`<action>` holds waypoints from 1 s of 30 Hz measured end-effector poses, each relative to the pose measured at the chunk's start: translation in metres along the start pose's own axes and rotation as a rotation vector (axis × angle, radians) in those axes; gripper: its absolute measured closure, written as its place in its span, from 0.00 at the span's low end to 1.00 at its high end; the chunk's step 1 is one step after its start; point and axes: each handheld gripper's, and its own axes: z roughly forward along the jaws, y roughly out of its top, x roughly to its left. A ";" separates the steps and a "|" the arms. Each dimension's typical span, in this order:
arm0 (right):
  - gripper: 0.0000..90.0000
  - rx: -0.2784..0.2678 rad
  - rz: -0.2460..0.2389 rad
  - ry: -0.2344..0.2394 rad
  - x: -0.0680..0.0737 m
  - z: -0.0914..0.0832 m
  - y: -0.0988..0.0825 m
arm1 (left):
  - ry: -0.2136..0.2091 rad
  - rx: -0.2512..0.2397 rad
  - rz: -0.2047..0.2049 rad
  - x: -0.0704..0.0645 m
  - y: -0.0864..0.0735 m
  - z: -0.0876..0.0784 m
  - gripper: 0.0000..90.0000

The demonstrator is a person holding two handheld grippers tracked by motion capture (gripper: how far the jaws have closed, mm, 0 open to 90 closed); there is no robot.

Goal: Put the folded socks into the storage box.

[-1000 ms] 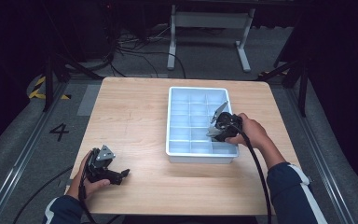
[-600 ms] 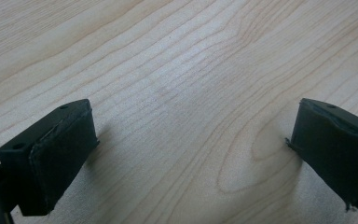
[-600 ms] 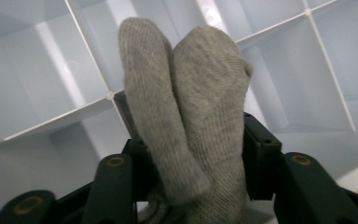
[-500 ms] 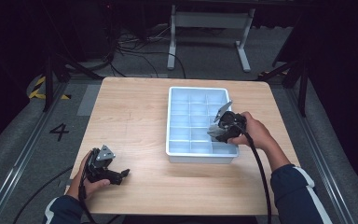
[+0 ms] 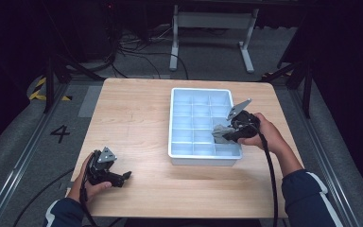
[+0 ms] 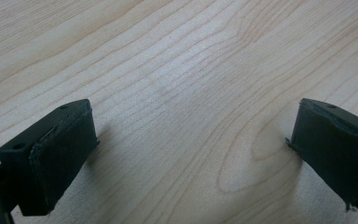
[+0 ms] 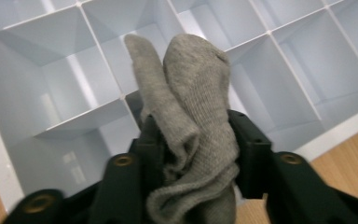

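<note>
A folded grey sock (image 7: 191,74) sticks up between the jaws of my right gripper (image 7: 196,140), and both pads press on its lower part. Those jaws have just been closing on it. In the high view the right gripper (image 5: 220,136) hovers over the front right compartments of the white divided tray (image 5: 203,161), with the grey sock (image 5: 219,131) at its tip. My left gripper (image 5: 125,177) rests on the wooden table near the front left corner. Its jaws stand wide apart, with bare wood between them (image 6: 191,154).
The tray (image 7: 65,65) has several square compartments, and those in view hold nothing. It sits right of the table's (image 5: 137,118) centre. Dark floor, cables and a metal stand lie beyond the far edge. Each gripper trails a cable toward the person.
My right gripper has risen a little and drifted toward the tray's right side with the sock. The left gripper has stayed where it was.
</note>
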 end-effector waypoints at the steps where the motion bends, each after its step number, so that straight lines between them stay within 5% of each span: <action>1: 0.74 0.013 -0.001 -0.006 0.000 0.003 0.000 | 0.000 0.000 0.000 0.000 0.000 0.000 0.00; 16: 0.79 0.185 -0.019 -0.011 -0.002 0.035 0.012 | 0.001 -0.001 -0.002 0.000 0.000 0.000 0.00; 30: 0.80 0.269 0.016 -0.019 -0.006 0.051 0.018 | 0.001 -0.001 -0.004 0.000 0.000 0.000 0.00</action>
